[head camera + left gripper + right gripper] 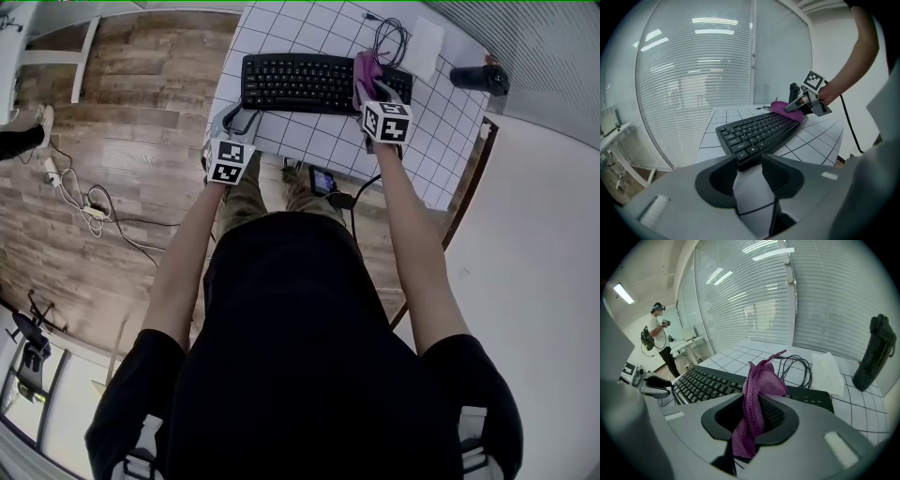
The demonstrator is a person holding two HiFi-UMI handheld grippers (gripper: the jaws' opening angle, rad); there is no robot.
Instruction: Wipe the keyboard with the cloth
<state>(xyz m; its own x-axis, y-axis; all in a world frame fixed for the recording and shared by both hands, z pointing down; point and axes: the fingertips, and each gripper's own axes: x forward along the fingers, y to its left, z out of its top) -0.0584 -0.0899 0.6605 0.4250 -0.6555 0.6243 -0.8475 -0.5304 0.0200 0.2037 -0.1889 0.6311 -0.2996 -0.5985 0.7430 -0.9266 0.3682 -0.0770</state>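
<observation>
A black keyboard (309,82) lies across the white gridded table (319,136). My right gripper (372,92) is shut on a purple cloth (365,77), which rests over the keyboard's right part. In the right gripper view the cloth (757,401) hangs pinched between the jaws above the keys (705,383). My left gripper (234,120) is open and holds nothing, at the near left corner of the keyboard (757,133). From the left gripper view the cloth (786,109) and right gripper (793,107) show at the keyboard's far end.
A coiled black cable (390,37) and a white paper sheet (424,47) lie behind the keyboard. A dark bottle (480,78) lies at the table's right side. A person (660,341) stands far left in the right gripper view. Cables (84,202) trail on the wooden floor.
</observation>
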